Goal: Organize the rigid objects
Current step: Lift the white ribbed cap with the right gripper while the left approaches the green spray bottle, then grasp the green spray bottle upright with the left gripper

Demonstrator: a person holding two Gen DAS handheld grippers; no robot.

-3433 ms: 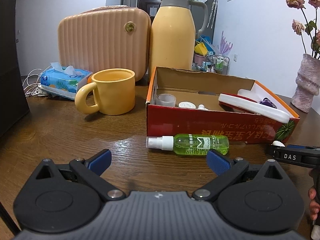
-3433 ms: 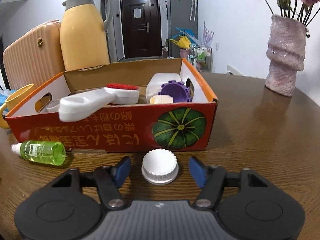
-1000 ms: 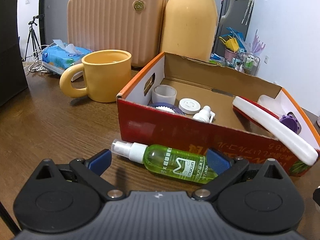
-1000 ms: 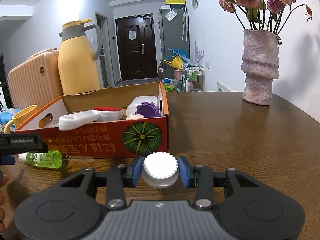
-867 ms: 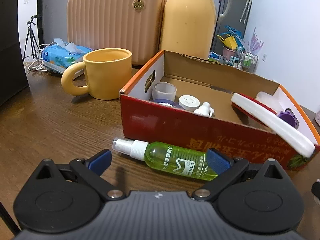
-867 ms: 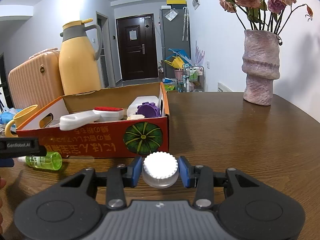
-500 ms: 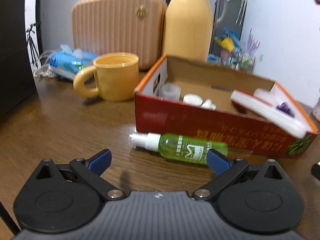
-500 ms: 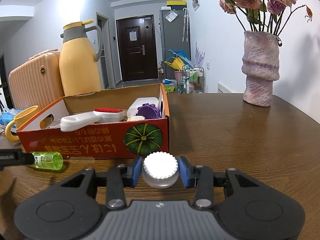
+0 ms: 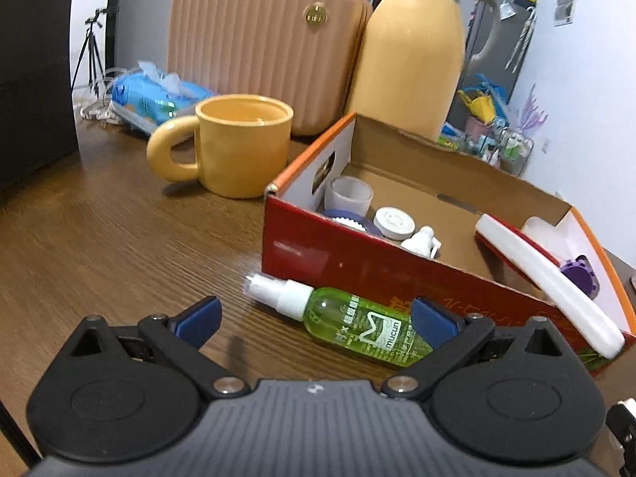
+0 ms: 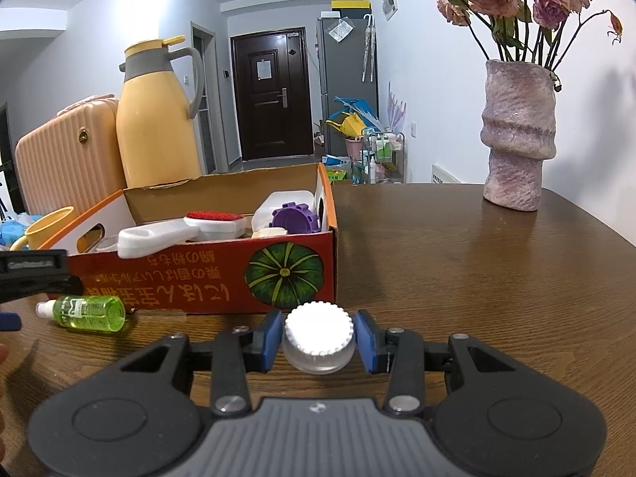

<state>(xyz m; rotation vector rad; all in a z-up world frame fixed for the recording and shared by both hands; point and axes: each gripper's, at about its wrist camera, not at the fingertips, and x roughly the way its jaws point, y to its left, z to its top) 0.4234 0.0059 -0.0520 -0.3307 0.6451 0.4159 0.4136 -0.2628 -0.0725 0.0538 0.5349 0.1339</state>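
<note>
Brown tabletop [image 10: 457, 262] lay under the white cap [image 10: 318, 328], pinched between the right gripper [image 10: 318, 342] pads. Just ahead stood the box [image 10: 206, 278]; lifting clear of its wall seemed wise. Left gripper [image 9: 314, 318] gaped around the green bottle [image 9: 357, 326].

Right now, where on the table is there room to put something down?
The bare wood between the cardboard box and the vase is free, and so is the stretch in front of the yellow mug. It is crowded along the box's front, where the green spray bottle lies.
</note>
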